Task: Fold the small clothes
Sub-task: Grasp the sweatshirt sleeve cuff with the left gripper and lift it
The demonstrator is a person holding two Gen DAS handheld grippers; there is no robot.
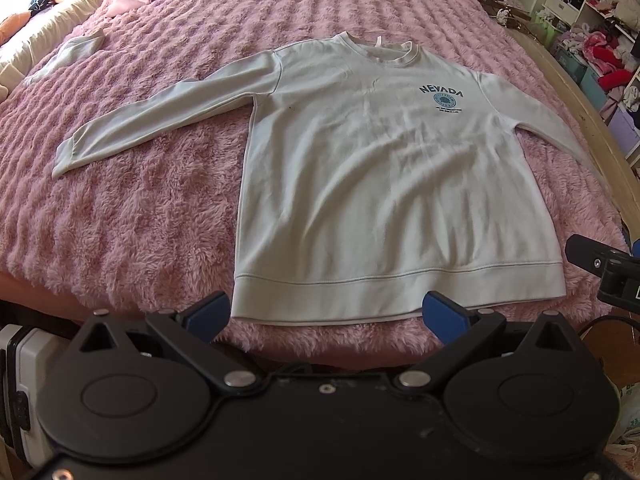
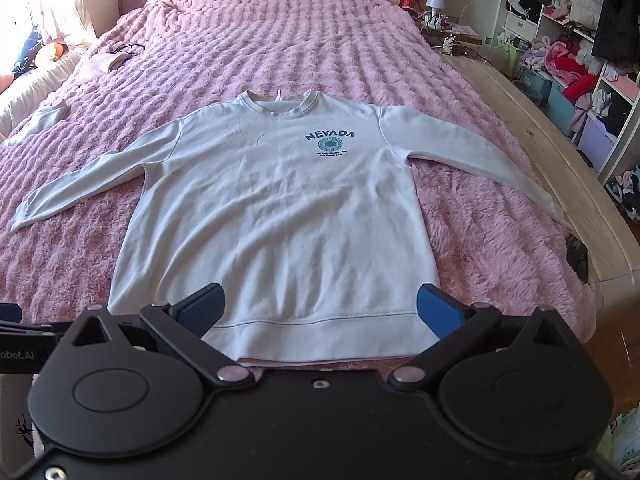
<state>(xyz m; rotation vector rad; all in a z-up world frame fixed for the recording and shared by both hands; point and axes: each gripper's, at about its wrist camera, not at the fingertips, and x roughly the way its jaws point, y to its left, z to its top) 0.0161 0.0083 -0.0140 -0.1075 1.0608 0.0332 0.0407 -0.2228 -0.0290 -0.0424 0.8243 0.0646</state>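
I see the sweatshirt (image 2: pixel 272 208) flat on the bed (image 2: pixel 480 240), sleeves spread, hem nearest me. Both my left tool (image 1: pixel 326 314) and right tool (image 2: pixel 318 306) gape, empty. Risk: pinching fluffy blanket along with the hem, dragging the spread crooked.

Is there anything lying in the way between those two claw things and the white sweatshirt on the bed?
Nothing visible. The sweatshirt lies flat on the pink blanket, its hem just ahead of the open left gripper and open right gripper. The small cloth and other bits sit far off, near the bed's far left side.
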